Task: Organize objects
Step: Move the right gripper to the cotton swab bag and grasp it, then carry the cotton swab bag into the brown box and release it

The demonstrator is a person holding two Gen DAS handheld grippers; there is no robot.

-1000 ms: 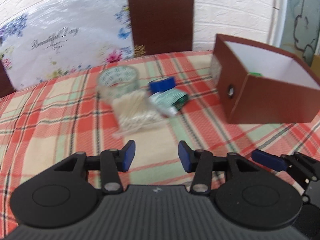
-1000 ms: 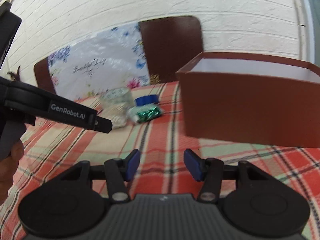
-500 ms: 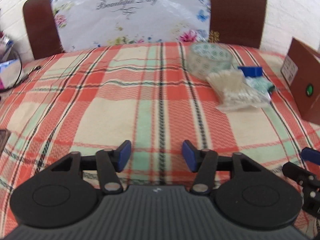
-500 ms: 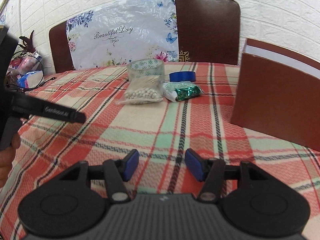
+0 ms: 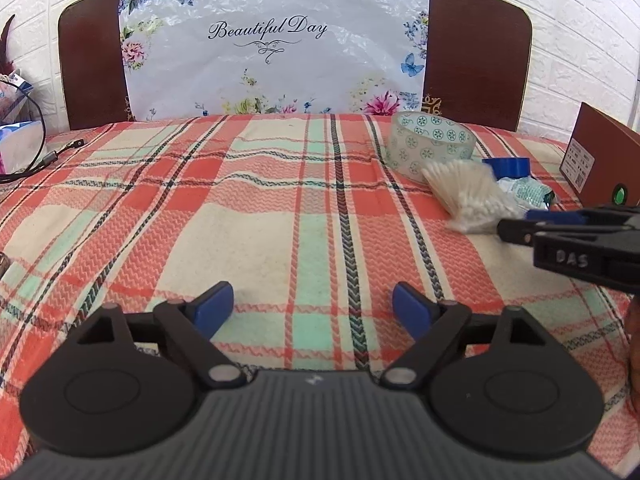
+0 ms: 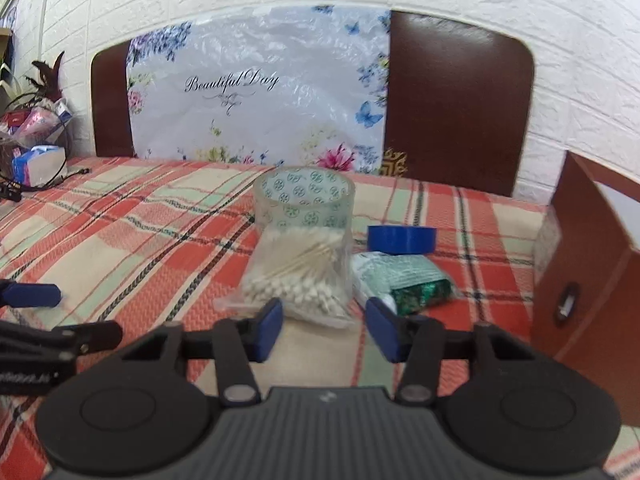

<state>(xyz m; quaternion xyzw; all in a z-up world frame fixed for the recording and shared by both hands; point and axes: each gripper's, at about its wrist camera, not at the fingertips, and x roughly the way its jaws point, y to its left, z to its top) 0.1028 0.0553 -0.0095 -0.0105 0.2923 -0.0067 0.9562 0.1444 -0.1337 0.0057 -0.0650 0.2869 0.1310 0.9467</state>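
Observation:
A clear bag of cotton swabs [image 6: 300, 276] lies on the plaid tablecloth [image 6: 140, 240], leaning on a clear patterned tape roll [image 6: 304, 196]. To their right are a blue tape roll [image 6: 402, 239] and a green foil packet [image 6: 404, 284]. My right gripper [image 6: 326, 328] sits low at the bag's near edge. Its jaws are closing and the pads do not press on the bag. My left gripper [image 5: 312, 310] hovers over bare cloth, jaws opening with nothing between them. In the left wrist view the swab bag [image 5: 468, 196] and the right gripper [image 5: 520, 230] lie at the right.
An open brown box [image 6: 592, 280] stands at the table's right edge. Behind the table is a brown chair back [image 5: 476, 52] draped with a floral plastic bag [image 5: 272, 48]. A black cable [image 5: 36, 160] and tissue packs [image 6: 36, 164] lie at the far left.
The right gripper came forward and left from the box to the swab bag, its jaws a little narrower. The left gripper's view swung left across the cloth, then settled, and its jaws spread wide.

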